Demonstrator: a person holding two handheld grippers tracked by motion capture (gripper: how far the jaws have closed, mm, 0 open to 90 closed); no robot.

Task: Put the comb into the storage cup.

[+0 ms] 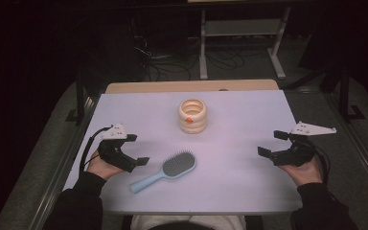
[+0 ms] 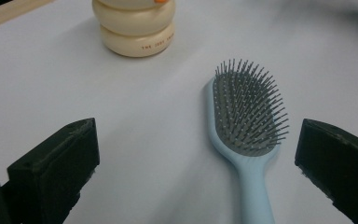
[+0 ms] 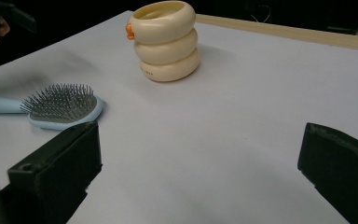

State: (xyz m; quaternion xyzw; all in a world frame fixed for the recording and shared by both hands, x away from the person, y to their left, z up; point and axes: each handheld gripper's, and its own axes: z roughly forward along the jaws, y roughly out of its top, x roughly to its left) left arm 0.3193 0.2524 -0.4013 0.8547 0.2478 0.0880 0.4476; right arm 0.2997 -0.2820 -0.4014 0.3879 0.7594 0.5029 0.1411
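A light blue hairbrush [image 1: 164, 171] with grey bristles lies flat near the table's front, handle toward the front left. Its bristle head [image 2: 248, 112] lies just ahead of my left gripper's jaws. A cream holder [image 1: 192, 115] shaped like stacked rings, with a small orange spot, stands upright at mid table; I also see the holder [image 3: 166, 39] from the right side. My left gripper [image 1: 137, 149] is open just left of the brush, held in a hand. At the table's right side my right gripper [image 1: 272, 143] stands open with nothing between its jaws.
The white tabletop [image 1: 239, 120] has bare room between the holder and the right gripper. A wooden strip [image 1: 191, 86] runs along the far edge. Beyond it are a dark floor, cables and a white frame [image 1: 242, 28].
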